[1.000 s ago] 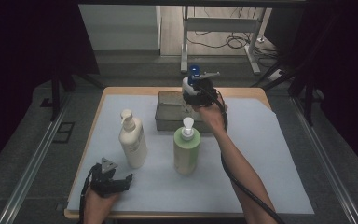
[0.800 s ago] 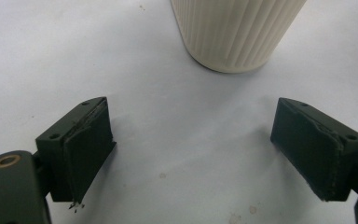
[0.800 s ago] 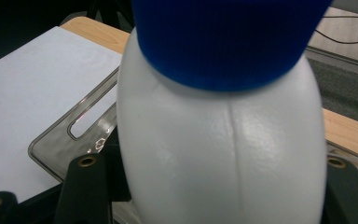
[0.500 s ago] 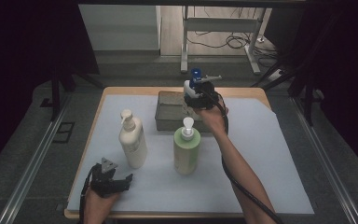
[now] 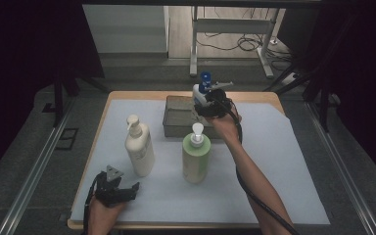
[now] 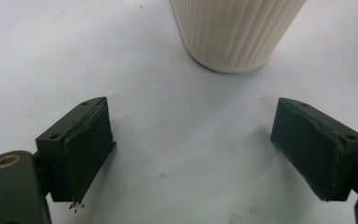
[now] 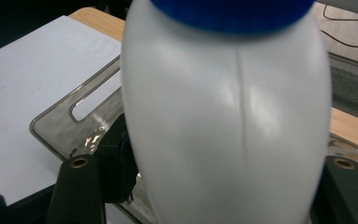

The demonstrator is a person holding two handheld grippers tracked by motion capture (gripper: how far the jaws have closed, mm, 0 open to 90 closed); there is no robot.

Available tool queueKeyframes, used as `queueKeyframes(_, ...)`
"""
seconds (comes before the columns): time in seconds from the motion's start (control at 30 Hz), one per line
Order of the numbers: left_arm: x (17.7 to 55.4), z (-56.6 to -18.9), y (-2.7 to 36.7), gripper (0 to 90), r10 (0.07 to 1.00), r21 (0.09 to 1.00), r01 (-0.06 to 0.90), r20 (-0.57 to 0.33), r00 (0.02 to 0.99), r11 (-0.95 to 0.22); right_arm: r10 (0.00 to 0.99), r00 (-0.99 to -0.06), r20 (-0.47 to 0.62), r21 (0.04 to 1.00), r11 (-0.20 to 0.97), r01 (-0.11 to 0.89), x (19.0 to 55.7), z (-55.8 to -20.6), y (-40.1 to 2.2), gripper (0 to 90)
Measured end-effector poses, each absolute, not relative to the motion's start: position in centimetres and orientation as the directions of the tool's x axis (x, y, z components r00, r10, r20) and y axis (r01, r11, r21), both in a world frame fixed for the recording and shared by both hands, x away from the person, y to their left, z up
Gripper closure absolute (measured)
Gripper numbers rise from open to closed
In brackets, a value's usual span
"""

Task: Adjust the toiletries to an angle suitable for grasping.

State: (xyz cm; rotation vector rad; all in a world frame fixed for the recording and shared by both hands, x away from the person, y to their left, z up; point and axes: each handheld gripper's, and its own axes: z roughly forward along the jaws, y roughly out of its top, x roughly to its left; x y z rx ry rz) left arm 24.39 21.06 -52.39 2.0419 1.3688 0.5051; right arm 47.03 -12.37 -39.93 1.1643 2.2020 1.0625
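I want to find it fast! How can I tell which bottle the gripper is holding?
Look at the metal tray at the far edge of the white-covered table. Over its right end, the right gripper holds a white bottle between its jaws, which have just been opening. It alone has a blue cap; the cream bottle and green bottle have white pump tops.

text: none readable | labels: none | numbers: none

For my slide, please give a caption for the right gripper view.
White bottle with blue cap between the right gripper's fingers, above the metal tray.
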Motion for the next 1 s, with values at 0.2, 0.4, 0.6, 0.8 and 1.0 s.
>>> queueKeyframes(0.2, 24.4, -52.4, 21.1, 12.2, 0.92, 0.679, 0.683, -0.026, 0.39, -0.27, 0.825, -0.565, -0.011, 0.793, 0.352, 0.497, 46.5, -39.8, -13.0, 37.3)
queueKeyframes(0.4, 24.4, -52.4, 21.1, 12.3, 0.92, 0.679, 0.683, -0.026, 0.39, -0.27, 0.816, -0.578, 0.008, 0.791, 0.348, 0.503, 45.7, -40.0, -13.8, 36.9)
queueKeyframes(0.6, 24.4, -52.4, 21.1, 12.3, 0.92, 0.679, 0.682, -0.025, 0.39, -0.271, 0.805, -0.592, 0.025, 0.787, 0.35, 0.509, 44.8, -40.9, -14.7, 39.2)
queueKeyframes(0.8, 24.4, -52.4, 21.0, 12.3, 0.921, 0.679, 0.682, -0.024, 0.389, -0.271, 0.796, -0.605, 0.032, 0.777, 0.36, 0.515, 44.0, -41.5, -15.5, 45.1)
queueKeyframes(1.0, 24.4, -52.4, 21.0, 12.3, 0.921, 0.679, 0.682, -0.024, 0.389, -0.27, 0.795, -0.604, 0.061, 0.777, 0.342, 0.528, 43.5, -41.7, -16.9, 54.8)
